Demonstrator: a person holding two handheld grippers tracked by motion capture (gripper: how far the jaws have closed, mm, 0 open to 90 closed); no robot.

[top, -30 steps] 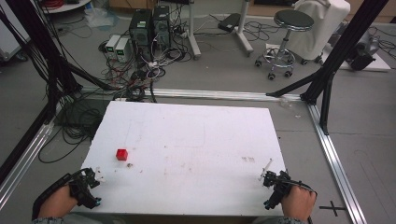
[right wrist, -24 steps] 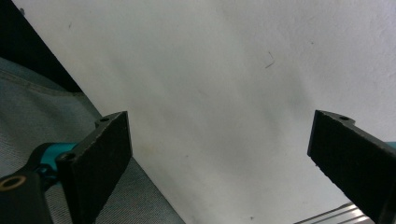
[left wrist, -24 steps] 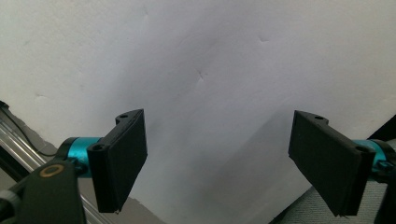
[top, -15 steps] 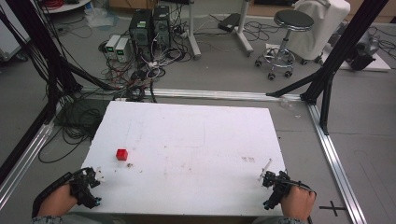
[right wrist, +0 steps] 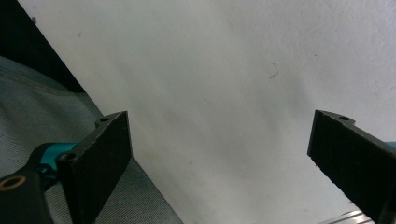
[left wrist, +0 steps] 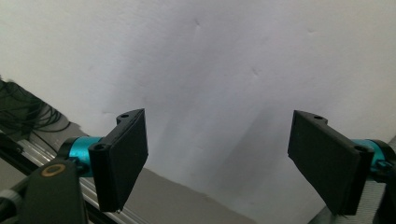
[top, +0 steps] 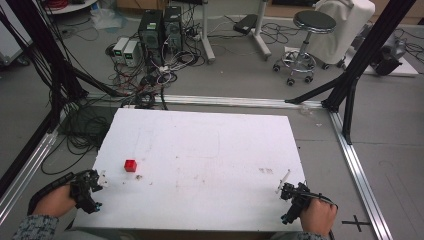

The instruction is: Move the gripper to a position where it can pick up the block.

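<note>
From above, a red cube (top: 130,165) sits near the white tabletop's (top: 210,145) left edge, the left tongs (top: 95,186) and right tongs (top: 286,189) at its near corners, while each gripper view shows its tongs (left wrist: 217,154) (right wrist: 219,158) spread wide, holding nothing.

Left tool (top: 95,186) jaws wide apart, right tool (top: 292,192) likewise, both hand-held
</note>
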